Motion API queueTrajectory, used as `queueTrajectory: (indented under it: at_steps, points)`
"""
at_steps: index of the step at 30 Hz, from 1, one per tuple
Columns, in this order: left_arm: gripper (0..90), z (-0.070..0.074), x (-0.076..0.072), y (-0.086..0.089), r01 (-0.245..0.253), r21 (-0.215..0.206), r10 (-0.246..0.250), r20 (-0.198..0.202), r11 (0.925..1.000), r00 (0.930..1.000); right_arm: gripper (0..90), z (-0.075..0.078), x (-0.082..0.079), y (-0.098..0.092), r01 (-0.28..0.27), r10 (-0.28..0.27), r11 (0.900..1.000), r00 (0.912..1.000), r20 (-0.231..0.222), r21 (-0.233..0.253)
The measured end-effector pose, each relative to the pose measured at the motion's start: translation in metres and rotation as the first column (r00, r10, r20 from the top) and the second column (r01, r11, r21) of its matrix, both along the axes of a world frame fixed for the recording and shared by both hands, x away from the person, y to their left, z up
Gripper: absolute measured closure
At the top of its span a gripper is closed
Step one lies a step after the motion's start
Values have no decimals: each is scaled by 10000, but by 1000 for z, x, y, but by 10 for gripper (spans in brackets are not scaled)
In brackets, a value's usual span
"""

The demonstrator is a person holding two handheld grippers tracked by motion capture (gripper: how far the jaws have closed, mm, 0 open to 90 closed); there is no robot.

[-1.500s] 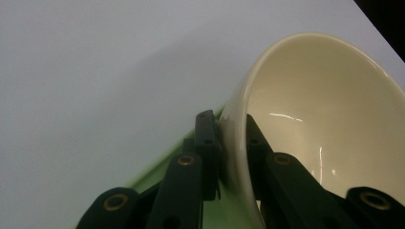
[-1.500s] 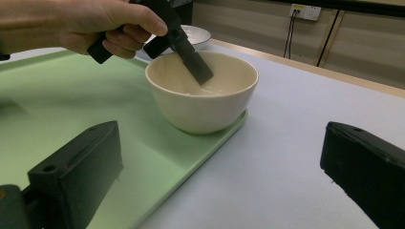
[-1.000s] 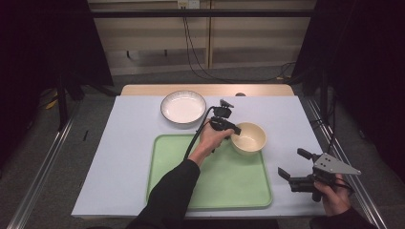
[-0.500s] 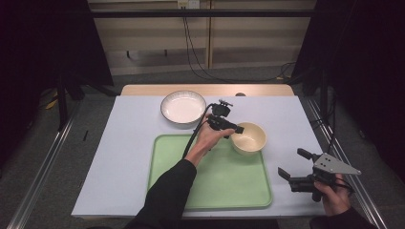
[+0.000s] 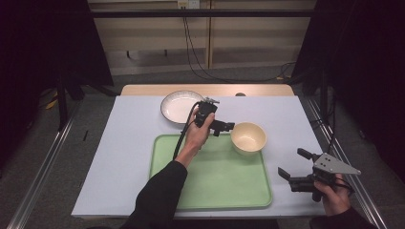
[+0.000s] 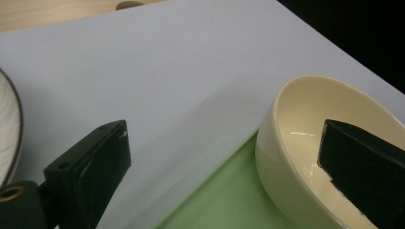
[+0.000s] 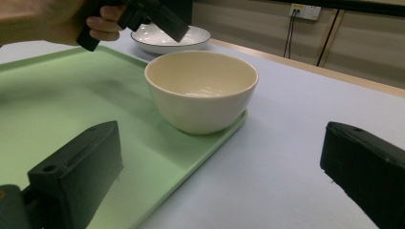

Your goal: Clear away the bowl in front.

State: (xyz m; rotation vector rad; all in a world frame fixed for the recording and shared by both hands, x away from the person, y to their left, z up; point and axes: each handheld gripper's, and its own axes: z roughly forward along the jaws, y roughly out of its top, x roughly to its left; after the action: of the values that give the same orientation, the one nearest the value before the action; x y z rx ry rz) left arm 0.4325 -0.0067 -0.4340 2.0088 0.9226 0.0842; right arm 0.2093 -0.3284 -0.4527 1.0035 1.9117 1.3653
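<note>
- My right gripper [image 5: 297, 166] sits nearest to me, low at the right edge of the table [image 5: 119, 157], off the tray, its jaws spread wide with nothing between them.
- From the right gripper view, those open jaws frame the cream bowl [image 7: 201, 88] from well back, with bare table surface under the right jaw.
- The green tray [image 5: 215, 181] lies in front of me on the pale table cover, its middle bare.
- The cream bowl [image 5: 248, 138] stands upright and empty on the tray's far right corner, right at the rim.
- My left gripper [image 5: 224, 127] is held just to the left of the bowl, above the tray's far edge, pointing toward it.
- In the left gripper view, my jaws stand wide apart: the right one hangs over the bowl [image 6: 329, 157]; I cannot tell whether it touches. The left one is over the table cover.
- Farther off, the white plate [image 5: 181, 106] rests on the table beyond the tray, behind my left hand [image 5: 197, 136].
</note>
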Motion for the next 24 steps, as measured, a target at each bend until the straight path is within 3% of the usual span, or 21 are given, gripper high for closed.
queueTrajectory:
  at_steps: [5,14,16,21,24]
  points:
    - [46,5,-8,15,-60,244,44,643,9997,9979,3,0,0,0,5,-5,10000,10000,-6,4]
    - [35,9,-21,46,-676,82,658,1441,9977,9874,3,0,0,0,8,-8,10000,10000,14,-21]
    - [31,9,-24,55,-938,-3,927,1537,9956,9838,3,1,0,0,42,-42,10000,10000,2,-45]
    - [24,11,-31,67,-1122,127,1082,1765,9936,9783,3,1,0,0,39,-39,10000,10000,-5,-8]
    - [26,15,-36,77,-1185,-28,1170,1811,9929,9765,3,1,0,0,39,-39,10000,10000,-6,-10]
